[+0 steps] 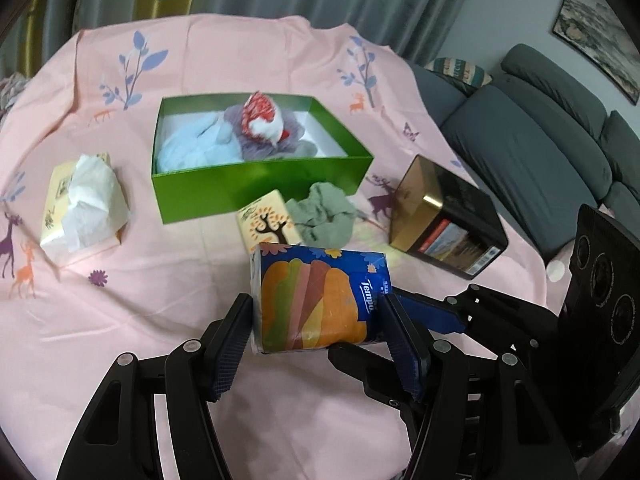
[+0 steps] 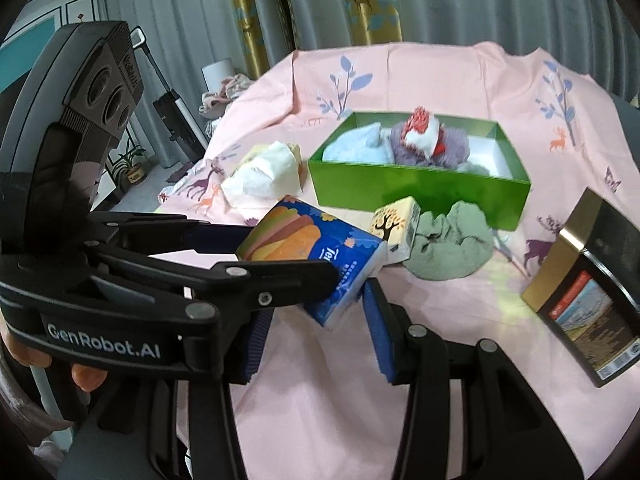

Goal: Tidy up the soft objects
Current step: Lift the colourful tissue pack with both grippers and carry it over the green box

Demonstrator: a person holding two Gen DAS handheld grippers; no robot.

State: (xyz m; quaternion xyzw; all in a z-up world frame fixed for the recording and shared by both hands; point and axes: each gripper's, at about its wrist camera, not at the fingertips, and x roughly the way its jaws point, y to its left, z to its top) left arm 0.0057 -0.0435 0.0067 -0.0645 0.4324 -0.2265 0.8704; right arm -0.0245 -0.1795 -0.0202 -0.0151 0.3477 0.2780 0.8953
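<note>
Tissue pack (image 1: 320, 300) sat pinched in your left claw (image 1: 318, 322), right claw (image 2: 316, 344) gaping empty; you needed a level carry into the green box (image 1: 260, 188)

A glossy green cardboard box (image 1: 260, 188), a shiny plastic-wrapped tissue pack (image 1: 320, 304), a matt cotton sheet (image 1: 120, 320) and a glossy metal tin (image 1: 444, 216) are seen.
</note>
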